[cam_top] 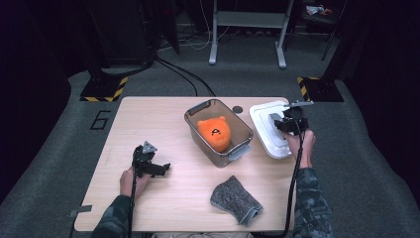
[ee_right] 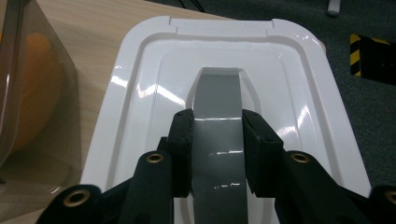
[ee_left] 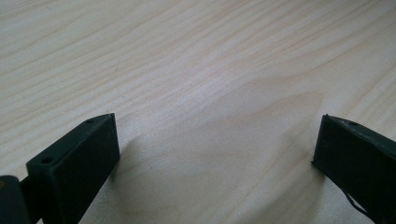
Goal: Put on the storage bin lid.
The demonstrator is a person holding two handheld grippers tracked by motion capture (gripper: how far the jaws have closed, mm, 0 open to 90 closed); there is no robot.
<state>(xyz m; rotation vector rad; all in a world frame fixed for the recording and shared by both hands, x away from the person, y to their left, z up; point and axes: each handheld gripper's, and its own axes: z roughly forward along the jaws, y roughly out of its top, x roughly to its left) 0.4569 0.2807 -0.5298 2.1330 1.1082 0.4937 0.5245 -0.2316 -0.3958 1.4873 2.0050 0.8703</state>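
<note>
White lid [cam_top: 270, 130] with grey handle [ee_right: 218, 135], lying flat at the far right of the counter [cam_top: 163, 198], its right edge close to the counter's edge. My right claw [ee_right: 217, 122] is closed on that handle, one jaw pressed to each long side; the handle's long axis runs straight away from the claw, in line with it. The clear bin [cam_top: 218, 131] that the lid appears to fit stands just to the lid's left, apart from it by a narrow strip of wood, open on top, with an orange plush toy [cam_top: 215, 133] inside. I judge the coming move to be a lift, then a short carry leftward over the bin's near wall; the room above is free. My left claw [cam_top: 151, 166] rests well apart on bare wood at the near left, jaws spread wide and holding nothing. A grey knit piece [cam_top: 236, 200] lies near the front edge, clear of the path.
</note>
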